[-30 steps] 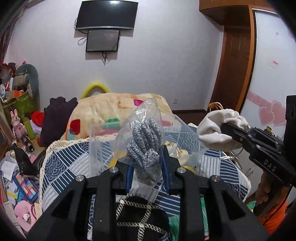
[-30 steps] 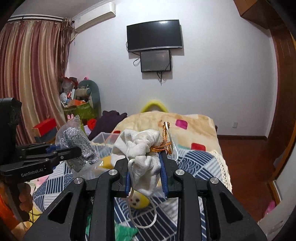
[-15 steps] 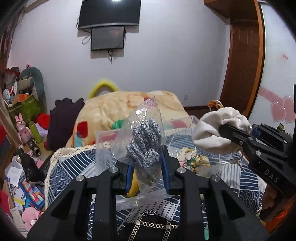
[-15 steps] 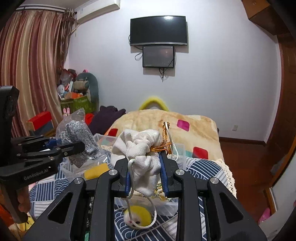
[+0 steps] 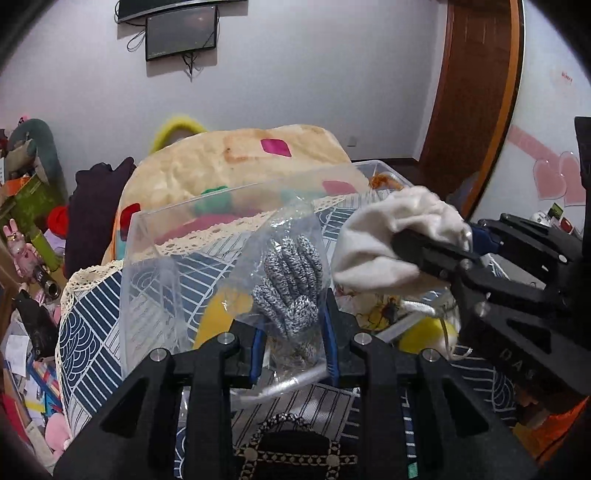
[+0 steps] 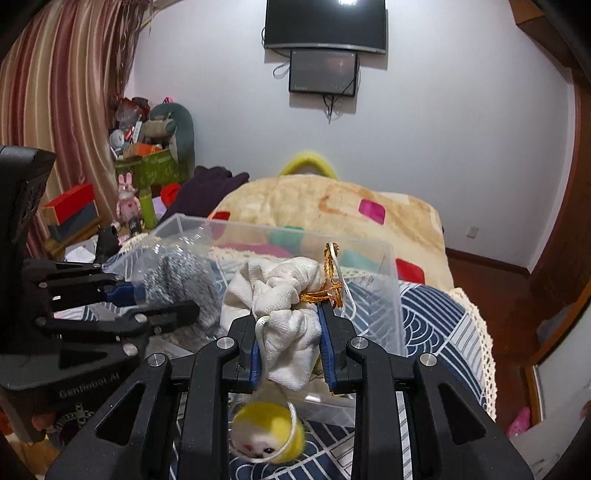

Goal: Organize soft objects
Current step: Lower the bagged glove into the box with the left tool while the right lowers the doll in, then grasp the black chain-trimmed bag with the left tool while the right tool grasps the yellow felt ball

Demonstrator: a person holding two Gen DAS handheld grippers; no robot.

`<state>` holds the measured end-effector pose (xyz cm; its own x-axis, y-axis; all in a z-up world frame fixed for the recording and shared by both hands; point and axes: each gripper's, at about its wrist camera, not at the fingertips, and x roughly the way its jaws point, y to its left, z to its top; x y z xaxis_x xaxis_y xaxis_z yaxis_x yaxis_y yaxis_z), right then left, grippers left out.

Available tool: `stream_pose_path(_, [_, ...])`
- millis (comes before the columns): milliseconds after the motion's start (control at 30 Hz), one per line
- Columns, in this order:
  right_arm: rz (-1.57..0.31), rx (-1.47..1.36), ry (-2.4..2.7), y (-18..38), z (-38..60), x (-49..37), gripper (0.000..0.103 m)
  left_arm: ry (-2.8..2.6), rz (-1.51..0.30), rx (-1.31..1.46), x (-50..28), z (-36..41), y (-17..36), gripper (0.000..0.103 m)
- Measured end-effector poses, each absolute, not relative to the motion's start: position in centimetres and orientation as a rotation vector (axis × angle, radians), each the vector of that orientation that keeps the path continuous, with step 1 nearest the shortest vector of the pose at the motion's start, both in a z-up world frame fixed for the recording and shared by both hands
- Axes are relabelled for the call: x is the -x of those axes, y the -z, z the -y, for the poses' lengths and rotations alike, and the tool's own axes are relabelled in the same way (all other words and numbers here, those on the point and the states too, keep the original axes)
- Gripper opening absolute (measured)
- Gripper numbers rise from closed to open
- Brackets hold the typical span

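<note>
The left tongs [image 5: 291,332] pinch a clear plastic bag [image 5: 284,236] with a gray knit glove [image 5: 291,284] inside it. The bag stands up between the two blue pads. It hangs just over the near edge of a clear plastic box [image 5: 155,236].

The right tongs [image 6: 290,339] pinch a white cloth pouch [image 6: 284,302]. The pouch is bunched up, and a gold cord [image 6: 330,277] is tied at its top. A white string [image 6: 262,332] hangs down from the pouch. In the left view the pouch [image 5: 391,240] is held up over the right part of the box, just beside the glove bag.

The box [image 6: 384,295] sits on a bed with a blue and white patterned cover [image 6: 443,317]. A small yellow plush toy [image 6: 267,432] with a white face lies below the right tongs, near the front wall of the box. I cannot tell if it is inside the box or on the cover.

Behind the box lies a big cream blanket [image 6: 332,206] with colored squares on it. A black TV [image 6: 325,24] hangs on the white wall. Toys and boxes are piled by the striped curtain [image 6: 66,110].
</note>
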<state>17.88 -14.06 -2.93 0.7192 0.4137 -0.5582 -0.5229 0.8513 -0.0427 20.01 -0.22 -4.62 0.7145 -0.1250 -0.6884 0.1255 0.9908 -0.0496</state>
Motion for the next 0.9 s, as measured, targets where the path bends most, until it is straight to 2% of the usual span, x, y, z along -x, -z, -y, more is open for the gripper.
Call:
stream_pose_path(167, [-0.605,0.219,-0.528,3.6,13.6,-18.5,0.023,0.16,-0.79,0.022,-20.6,-0.1,4.7,0.027])
stream_pose_path(267, [-0.631,0.216,-0.537,3.8,13.6,-18.8,0.025,0.151,-0.797,0.025,-20.8,-0.2,4.8,0.033])
stream_pose_path(400, [-0.658,0.207,-0.542,3.9,13.6,-19.0,0.027,0.143,-0.791,0.051,-20.8,-0.9,4.6,0.051])
stream_pose_path(433, [-0.661,0.209,-0.543,3.9,13.5,-19.0,0.028,0.145,-0.79,0.056,-20.6,-1.1,4.6,0.051])
stream_pose_path(600, [-0.635,0.202,-0.528,3.3,13.9,-18.6,0.045,0.143,-0.77,0.043,-19.7,-1.0,4.0,0.052])
stream_pose_path(900, [-0.563,0.152,-0.529,0.8,15.5,-17.2,0.045,0.132,-0.676,0.065,-16.8,-1.9,1.2,0.068])
